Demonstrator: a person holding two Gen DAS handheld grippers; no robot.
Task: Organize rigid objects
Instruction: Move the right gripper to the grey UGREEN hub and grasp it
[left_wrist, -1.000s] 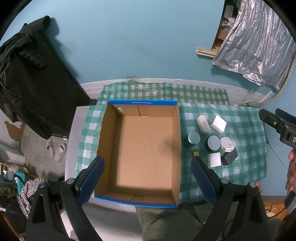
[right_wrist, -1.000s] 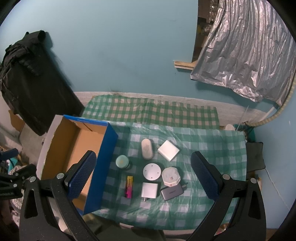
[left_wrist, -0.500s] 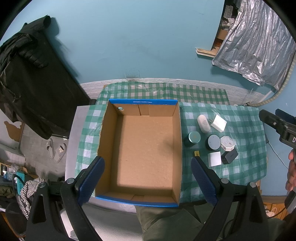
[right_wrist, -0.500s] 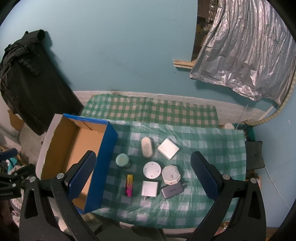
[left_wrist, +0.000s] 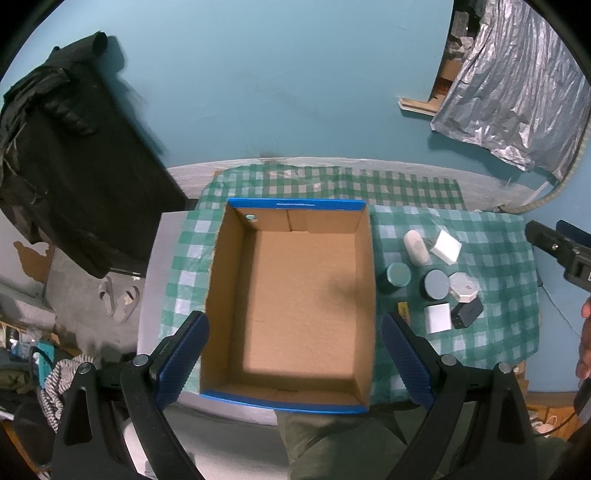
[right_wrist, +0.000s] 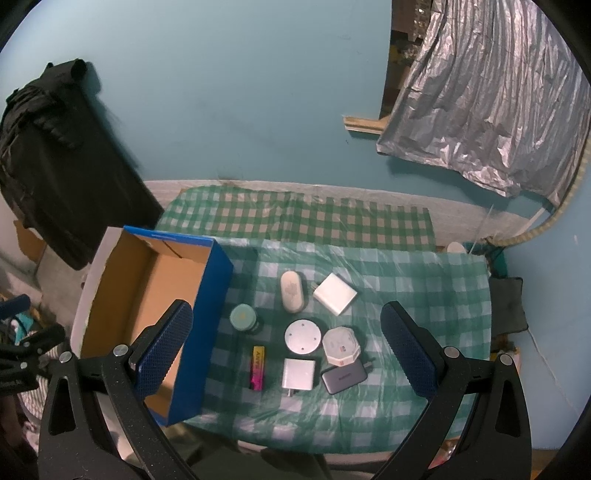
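Note:
A blue cardboard box (left_wrist: 295, 204) (right_wrist: 216, 295) with a bare brown inside stands on the left of the green checked tablecloth (right_wrist: 417, 295). To its right lie a white oval case (right_wrist: 293, 291), a white square charger (right_wrist: 335, 294), a teal round jar (right_wrist: 242, 317), a grey disc (right_wrist: 302, 336), a white octagonal piece (right_wrist: 341, 346), a small white adapter (right_wrist: 298, 373), a dark grey charger (right_wrist: 343, 376) and a yellow-pink lighter (right_wrist: 258, 367). My left gripper (left_wrist: 295, 354) hangs open above the box. My right gripper (right_wrist: 282, 354) hangs open above the small objects, holding nothing.
A black garment (left_wrist: 70, 177) hangs on the left against the blue wall. Silver foil sheeting (right_wrist: 487, 110) covers an opening at the upper right. The table's front edge is near my body; a person's hand (left_wrist: 583, 343) shows at the right.
Both views have shifted only slightly; the objects and box stay where they were, and both grippers remain open.

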